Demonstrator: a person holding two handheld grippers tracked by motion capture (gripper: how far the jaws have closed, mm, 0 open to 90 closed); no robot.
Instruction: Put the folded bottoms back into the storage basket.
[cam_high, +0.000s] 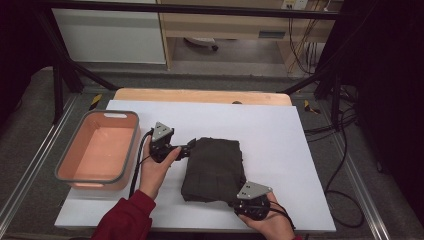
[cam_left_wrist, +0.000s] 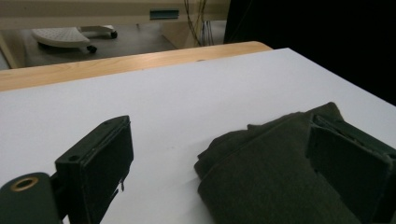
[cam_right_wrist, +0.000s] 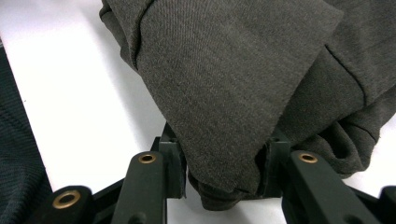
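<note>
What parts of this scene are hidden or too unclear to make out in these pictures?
- Right gripper: in the right gripper view the folded dark cloth drapes over the fingertips, hiding how firmly they press.
- Left gripper: the left gripper view's right edge cuts off one finger.
- Pink tub: in the high view its near wall hides the floor just behind it.
- Cloth's underside: hidden against the white board.

Left matte black two-jaw gripper (cam_high: 189, 148): grey three-cornered plate behind fingers, black cable trailing back, dark red knit sleeve (cam_high: 125, 217). Right matte black two-jaw gripper (cam_right_wrist: 219, 170): brass-ringed holes just behind fingers.
</note>
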